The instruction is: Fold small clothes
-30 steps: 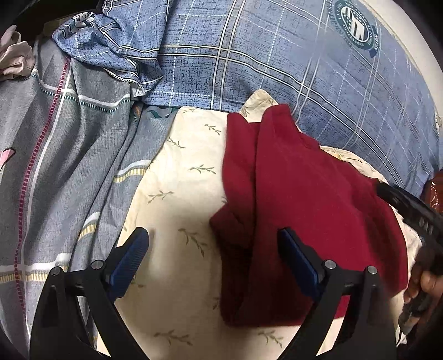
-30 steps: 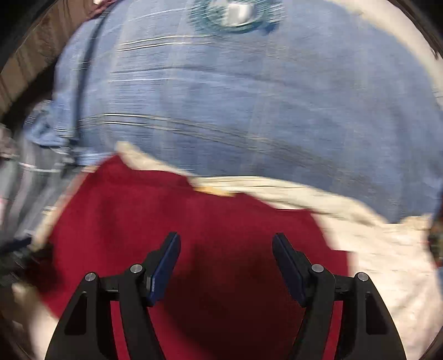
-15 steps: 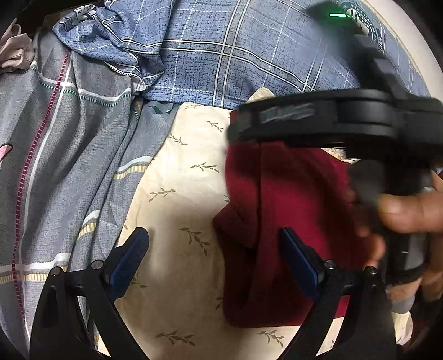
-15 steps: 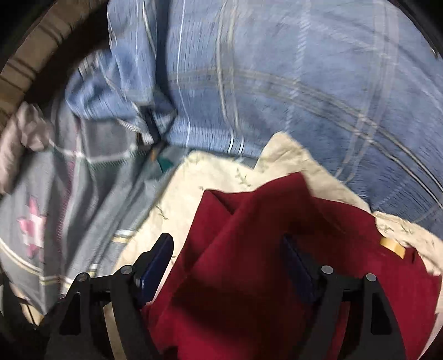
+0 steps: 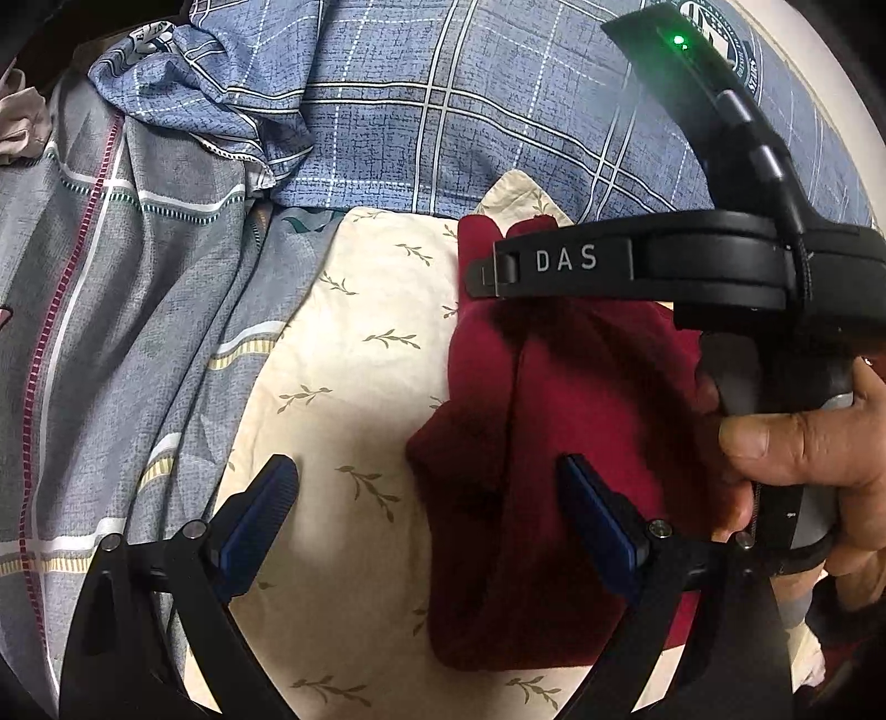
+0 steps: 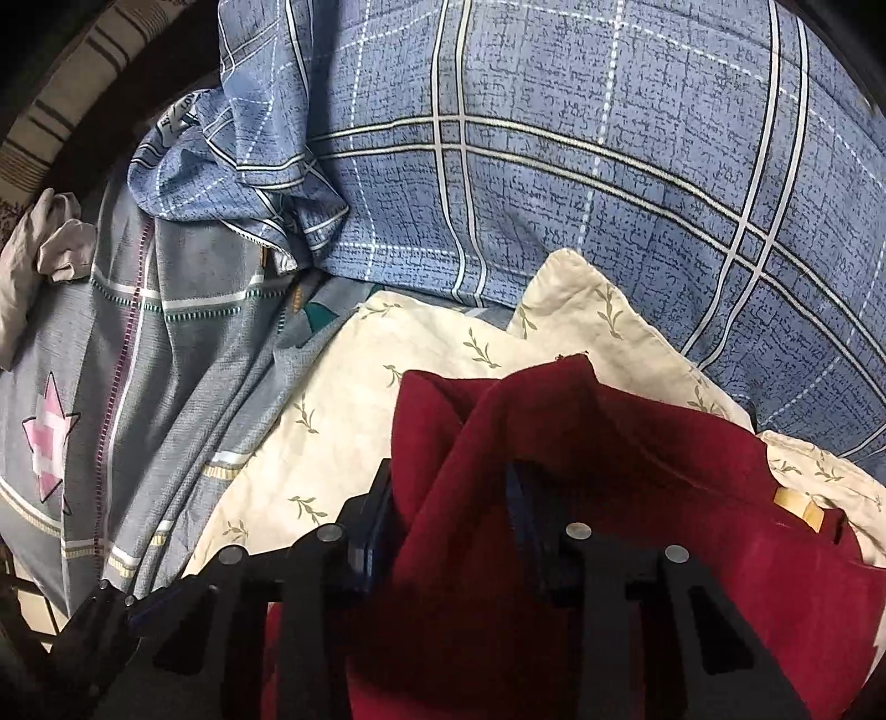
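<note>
Lying on a cream leaf-print pillow, the dark red garment is partly folded. The right claw pinches a raised fold of it near the far edge. The left claw hangs wide, one finger over the garment.

You see cream leaf-print pillowcase spread in near centre. Blue plaid duvet fills far side, round crest badge at its far right. Grey striped sheet lies left, touching pillowcase edge; pink star print on it. Crumpled beige cloth sits far left.
</note>
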`<state>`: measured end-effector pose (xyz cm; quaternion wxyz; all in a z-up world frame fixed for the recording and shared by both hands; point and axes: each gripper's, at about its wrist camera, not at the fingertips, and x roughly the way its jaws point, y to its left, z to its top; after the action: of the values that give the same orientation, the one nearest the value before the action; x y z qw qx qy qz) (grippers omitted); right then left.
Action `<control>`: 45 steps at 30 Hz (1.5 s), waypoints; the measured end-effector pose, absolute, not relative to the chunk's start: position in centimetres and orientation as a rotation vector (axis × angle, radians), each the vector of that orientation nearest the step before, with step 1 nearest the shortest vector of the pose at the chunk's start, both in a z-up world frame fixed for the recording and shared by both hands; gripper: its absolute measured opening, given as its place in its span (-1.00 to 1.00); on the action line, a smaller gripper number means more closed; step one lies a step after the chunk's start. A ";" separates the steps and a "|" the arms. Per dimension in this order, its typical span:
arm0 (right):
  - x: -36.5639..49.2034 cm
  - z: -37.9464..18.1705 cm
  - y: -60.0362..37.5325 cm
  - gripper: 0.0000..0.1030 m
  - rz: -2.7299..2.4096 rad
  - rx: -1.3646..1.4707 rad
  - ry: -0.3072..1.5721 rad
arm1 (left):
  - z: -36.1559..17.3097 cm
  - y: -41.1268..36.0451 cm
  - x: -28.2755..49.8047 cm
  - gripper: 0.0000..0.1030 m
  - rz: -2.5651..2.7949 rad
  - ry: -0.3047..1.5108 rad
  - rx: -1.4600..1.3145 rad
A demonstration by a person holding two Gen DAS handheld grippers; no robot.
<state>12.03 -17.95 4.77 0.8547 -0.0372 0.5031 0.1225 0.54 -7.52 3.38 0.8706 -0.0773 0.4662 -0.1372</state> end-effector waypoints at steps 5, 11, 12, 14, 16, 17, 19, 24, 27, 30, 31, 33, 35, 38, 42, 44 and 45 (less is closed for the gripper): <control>11.8 4.7 -18.2 -0.38 0.272 -0.051 1.039 | 3.2 -7.7 1.1 0.86 -0.279 0.966 -0.177; 10.5 6.1 -18.9 -0.60 0.298 -0.016 0.990 | 3.0 -8.1 1.4 0.86 -0.267 0.958 -0.161; 10.4 6.3 -19.1 -0.61 0.300 -0.007 0.986 | 3.0 -8.2 1.5 0.86 -0.264 0.955 -0.159; 10.1 6.6 -19.5 -0.62 0.303 0.007 0.983 | 2.9 -8.2 1.5 0.86 -0.261 0.951 -0.154; 9.9 6.8 -19.7 -0.63 0.305 0.014 0.979 | 2.9 -8.3 1.5 0.86 -0.258 0.950 -0.151; 9.8 6.8 -19.7 -0.64 0.305 0.016 0.978 | 2.9 -8.2 1.4 0.86 -0.257 0.949 -0.150; 9.9 6.6 -19.6 -0.65 0.307 0.017 0.973 | 3.0 -8.3 1.4 0.86 -0.255 0.946 -0.147; 9.9 6.6 -19.9 -0.65 0.320 0.035 0.972 | 3.1 -8.5 1.5 0.80 -0.263 0.938 -0.143; 9.9 6.6 -20.1 -0.66 0.325 0.050 0.968 | 3.4 -8.7 1.4 0.18 -0.324 0.937 -0.166; 9.8 6.9 -20.6 -0.68 0.331 0.075 0.961 | 3.8 -9.0 1.0 -0.12 -0.356 0.932 -0.161; 9.7 7.0 -20.7 -0.68 0.334 0.080 0.959 | 3.8 -8.9 1.0 -0.15 -0.359 0.935 -0.166; 9.6 7.3 -21.0 -0.69 0.340 0.091 0.956 | 3.7 -8.5 1.2 -0.21 -0.366 0.945 -0.202; 9.5 7.4 -21.2 -0.69 0.341 0.095 0.957 | 3.7 -8.2 1.4 -0.26 -0.371 0.950 -0.225; 9.4 7.5 -21.1 -0.69 0.340 0.089 0.957 | 3.7 -8.4 1.3 -0.29 -0.367 0.946 -0.214; 9.3 7.5 -21.1 -0.69 0.340 0.089 0.959 | 3.7 -8.7 1.2 -0.32 -0.363 0.940 -0.196; 9.5 7.4 -21.0 -0.69 0.340 0.091 0.969 | 3.8 -8.6 1.2 -0.35 -0.366 0.940 -0.198; 9.7 7.2 -20.9 -0.69 0.340 0.091 0.977 | 3.8 -8.6 1.1 -0.37 -0.367 0.940 -0.197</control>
<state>9.67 -20.95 7.25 0.8682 0.0434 0.4669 0.1623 1.15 -8.57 3.80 0.8709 -0.0942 0.4494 -0.1754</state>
